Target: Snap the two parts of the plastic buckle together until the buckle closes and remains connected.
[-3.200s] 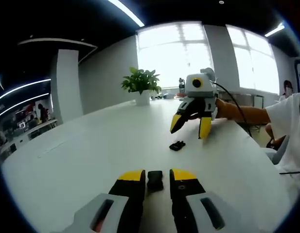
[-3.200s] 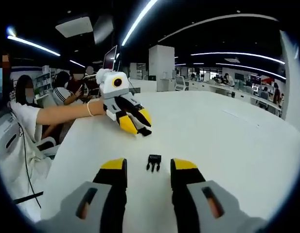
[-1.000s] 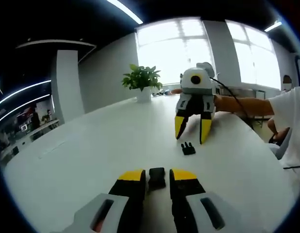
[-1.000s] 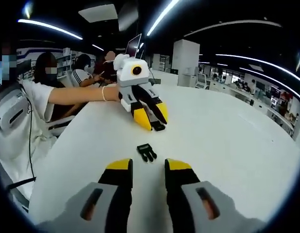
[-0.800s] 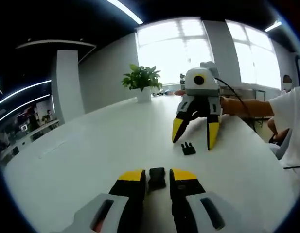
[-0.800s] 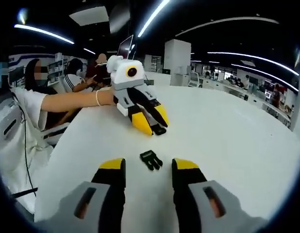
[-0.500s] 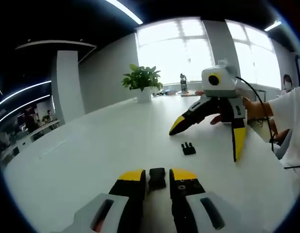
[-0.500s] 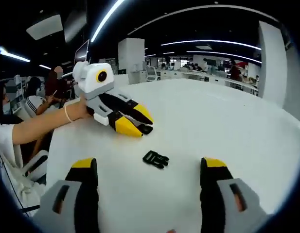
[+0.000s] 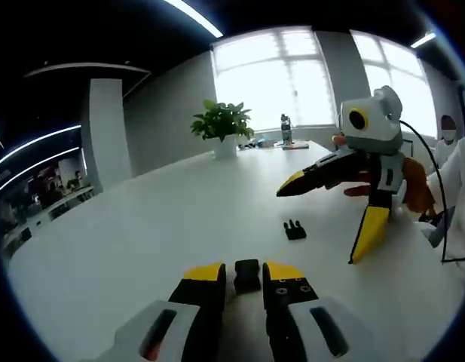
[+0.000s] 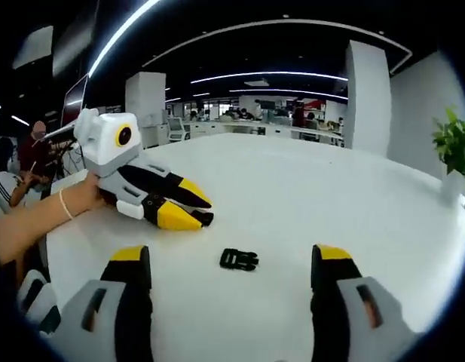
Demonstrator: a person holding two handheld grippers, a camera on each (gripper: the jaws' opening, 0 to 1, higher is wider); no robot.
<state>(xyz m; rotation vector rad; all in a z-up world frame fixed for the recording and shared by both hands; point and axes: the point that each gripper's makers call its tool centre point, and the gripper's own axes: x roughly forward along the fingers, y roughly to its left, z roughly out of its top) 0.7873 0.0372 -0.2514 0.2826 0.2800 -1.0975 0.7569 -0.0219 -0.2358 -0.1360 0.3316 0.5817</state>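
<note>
Here the left tool (image 9: 243, 280) grips the socket half of the buckle (image 9: 247, 274), while the right tool (image 10: 230, 273), spread wide, hovers over the pronged half (image 10: 239, 259) lying loose on the white tabletop (image 10: 307, 204). A skewed pinch could likely tip the prongs off line, spoiling the snap.

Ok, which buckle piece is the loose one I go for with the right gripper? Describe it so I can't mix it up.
On the white table, look between the two yellow-tipped jaws of the wide-open right gripper. The small black pronged buckle half lies flat and untouched there. Unlike the other buckle half, which sits clamped in the left gripper, nothing holds it.
</note>
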